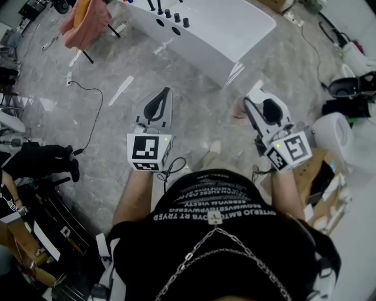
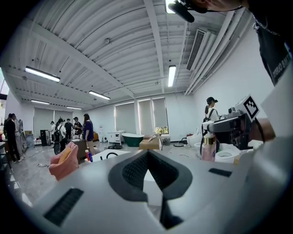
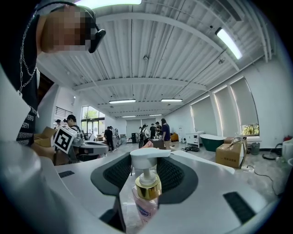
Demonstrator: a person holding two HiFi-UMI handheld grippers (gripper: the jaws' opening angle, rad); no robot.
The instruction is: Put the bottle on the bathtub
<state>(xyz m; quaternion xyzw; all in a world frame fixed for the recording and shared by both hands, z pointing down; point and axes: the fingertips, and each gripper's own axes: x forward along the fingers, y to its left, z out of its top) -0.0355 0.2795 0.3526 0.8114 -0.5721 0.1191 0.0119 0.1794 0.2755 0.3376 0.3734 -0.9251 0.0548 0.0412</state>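
Note:
A clear pink pump bottle (image 3: 144, 203) with a gold collar and white pump head stands upright between the jaws of my right gripper (image 3: 146, 183), which is shut on it. In the head view the right gripper (image 1: 249, 101) hangs over the floor and the bottle (image 1: 239, 110) shows as a pink patch at its left side. My left gripper (image 1: 166, 93) is beside it, shut, with nothing in it; its jaws (image 2: 147, 157) meet in front of the camera. The white bathtub (image 1: 235, 23) lies ahead of both grippers, some way off.
Several small dark things (image 1: 170, 14) stand on the bathtub's rim. A pink towel (image 1: 85, 23) hangs at the tub's left end. A black cable (image 1: 94, 111) runs over the grey floor at left. Cardboard boxes (image 1: 317, 176) and a white fixture (image 1: 335, 132) crowd the right.

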